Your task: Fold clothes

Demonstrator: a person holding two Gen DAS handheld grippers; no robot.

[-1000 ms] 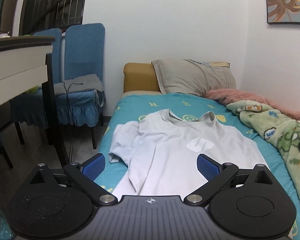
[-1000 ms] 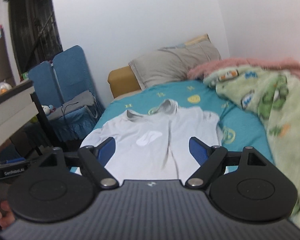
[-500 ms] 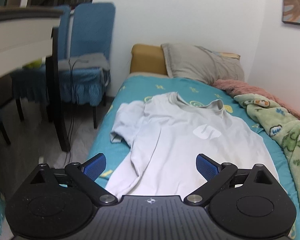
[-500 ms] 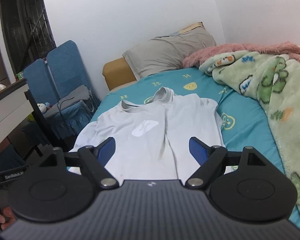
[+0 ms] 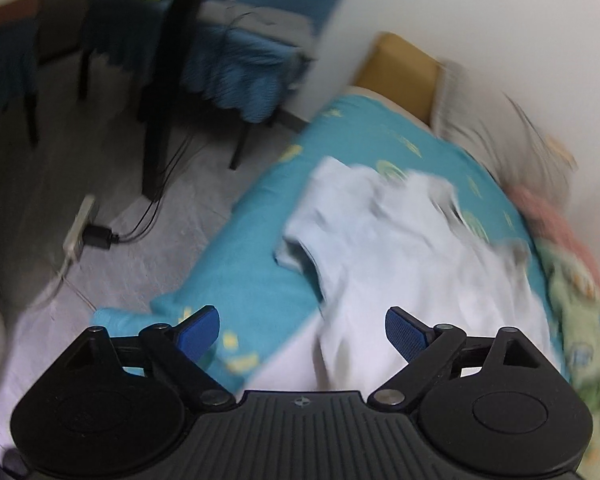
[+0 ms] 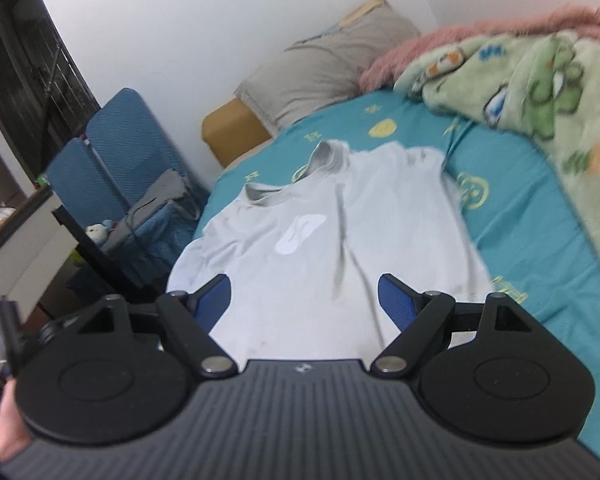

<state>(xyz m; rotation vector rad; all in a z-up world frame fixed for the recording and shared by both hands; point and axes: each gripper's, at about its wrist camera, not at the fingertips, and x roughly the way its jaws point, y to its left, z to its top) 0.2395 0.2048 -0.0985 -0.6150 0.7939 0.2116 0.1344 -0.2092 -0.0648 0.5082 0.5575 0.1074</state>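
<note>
pale t-shirt [image 6: 320, 248] spread front-up on the teal bed sheet [image 6: 532, 216], ready for folding; left gripper [image 5: 302, 328], jaws closing but empty, tips over the shirt's near-left edge, while right gripper [image 6: 304, 300] hovers with jaws apart, also empty.

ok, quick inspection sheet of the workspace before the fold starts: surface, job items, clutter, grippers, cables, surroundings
Surface: bed with teal sheet.
Job's things: white T-shirt lying front up, not yet folded, creased down the middle.
Clutter: green blanket, pink blanket, grey pillow.
Grippers: left gripper closing, above the shirt's edge, nothing gripped; right gripper open, above the shirt's lower part, empty.
Cables: power strip with plugged cords on the floor.
Surroundings: blue chairs, white wall, table edge.
</note>
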